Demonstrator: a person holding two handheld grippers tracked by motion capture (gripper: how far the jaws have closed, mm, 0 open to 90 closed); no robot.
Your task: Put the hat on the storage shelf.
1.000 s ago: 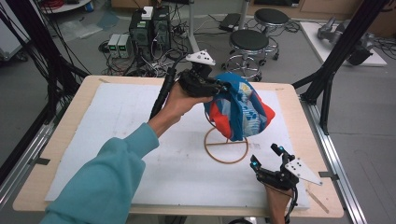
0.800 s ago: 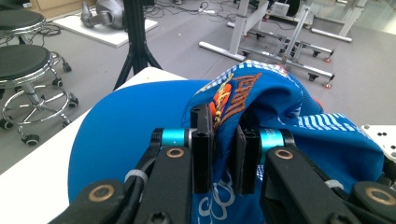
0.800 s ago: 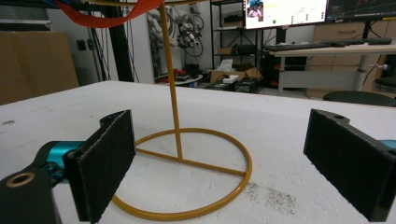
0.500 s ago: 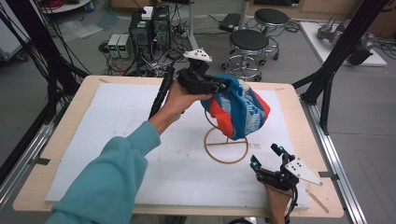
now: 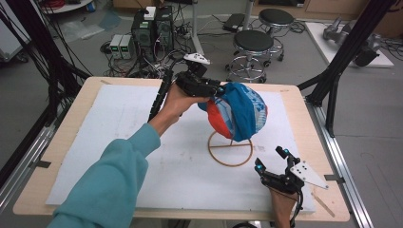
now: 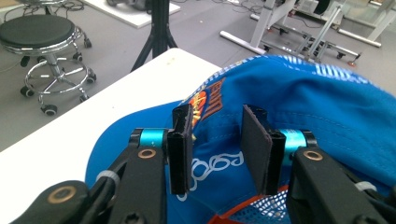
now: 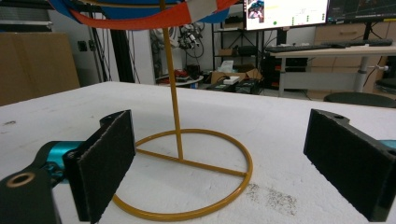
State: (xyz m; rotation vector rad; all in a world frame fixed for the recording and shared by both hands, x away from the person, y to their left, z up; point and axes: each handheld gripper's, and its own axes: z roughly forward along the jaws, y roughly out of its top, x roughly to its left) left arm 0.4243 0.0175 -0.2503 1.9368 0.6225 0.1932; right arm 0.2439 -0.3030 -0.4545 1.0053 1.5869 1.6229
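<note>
Change: cap (image 5: 240, 110) has turned on its stand since a second ago, blue panel now facing front
Left gripper (image 6: 217, 140): jaws partly open, against cap crown, nothing clamped
Cap: atop yellow wire stand (image 7: 180, 140), mid-table
Right gripper (image 5: 272, 161): jaws wide, empty, near the stand's ring

Even, diffuse overhead light fell across the white table mat (image 5: 119, 142), leaving only soft, faint shadows and no harsh glare. The high view was slightly soft and grainy, with straight frame posts bowing toward 3 and 9 o'clock. In the right gripper view a monitor (image 7: 285, 11) at 1 o'clock glowed overexposed, and the near jaws were blurred.
</note>
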